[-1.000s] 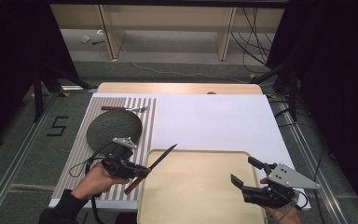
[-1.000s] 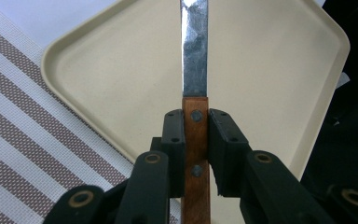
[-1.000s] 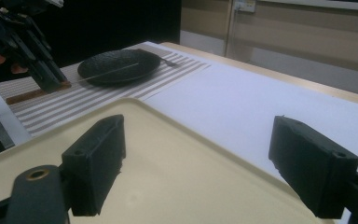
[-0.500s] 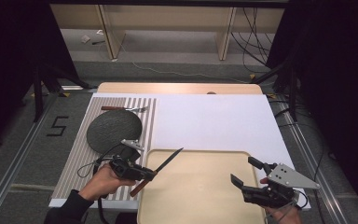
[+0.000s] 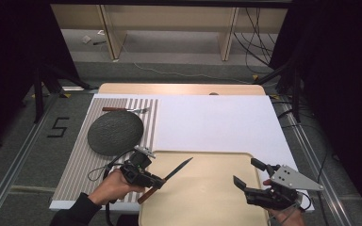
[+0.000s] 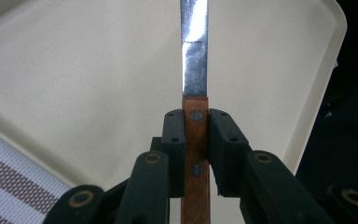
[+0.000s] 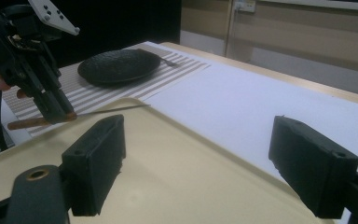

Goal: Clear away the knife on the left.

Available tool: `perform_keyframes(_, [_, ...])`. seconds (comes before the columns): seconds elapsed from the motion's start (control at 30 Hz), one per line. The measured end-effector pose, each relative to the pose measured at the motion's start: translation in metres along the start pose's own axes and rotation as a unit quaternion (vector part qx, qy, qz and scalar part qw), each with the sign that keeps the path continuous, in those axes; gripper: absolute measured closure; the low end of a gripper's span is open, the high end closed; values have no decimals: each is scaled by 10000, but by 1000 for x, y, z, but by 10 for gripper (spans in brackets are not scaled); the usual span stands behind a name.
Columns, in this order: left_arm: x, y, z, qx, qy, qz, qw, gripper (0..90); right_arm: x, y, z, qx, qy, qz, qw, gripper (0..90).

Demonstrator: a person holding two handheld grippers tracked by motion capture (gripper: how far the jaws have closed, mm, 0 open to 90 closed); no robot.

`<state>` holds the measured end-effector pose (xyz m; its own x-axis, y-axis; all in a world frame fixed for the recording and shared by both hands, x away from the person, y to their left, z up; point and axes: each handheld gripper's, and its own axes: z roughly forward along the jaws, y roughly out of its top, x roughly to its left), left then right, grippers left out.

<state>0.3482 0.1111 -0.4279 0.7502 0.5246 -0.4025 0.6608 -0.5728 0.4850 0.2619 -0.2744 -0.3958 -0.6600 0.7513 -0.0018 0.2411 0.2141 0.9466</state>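
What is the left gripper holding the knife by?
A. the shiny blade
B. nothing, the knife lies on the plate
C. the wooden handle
C: in the left gripper view the left gripper pinches the knife by its brown wooden handle, blade over the beige tray.

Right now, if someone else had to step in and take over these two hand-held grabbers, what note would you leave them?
Left gripper: shut on the knife by its wooden handle, blade pointing out over the beige tray.
Right gripper: open, empty, at the tray's right edge.
Dark plate and fork lie on the striped mat.
Done: knife picked up.
Left: probably set it down on the tray; plate and fork may follow.
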Motion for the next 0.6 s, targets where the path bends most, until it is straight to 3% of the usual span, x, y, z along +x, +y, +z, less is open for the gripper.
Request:
perform_keyframes(0.33, [-3, 0, 9, 76, -106, 50, 9999, 769, 0, 0, 0, 3, 8, -1, 10000, 197])
perform_keyframes(0.6, [-6, 1, 19, 159, -55, 74, 9998, 769, 0, 0, 0, -11, 6, -8, 10000, 197])
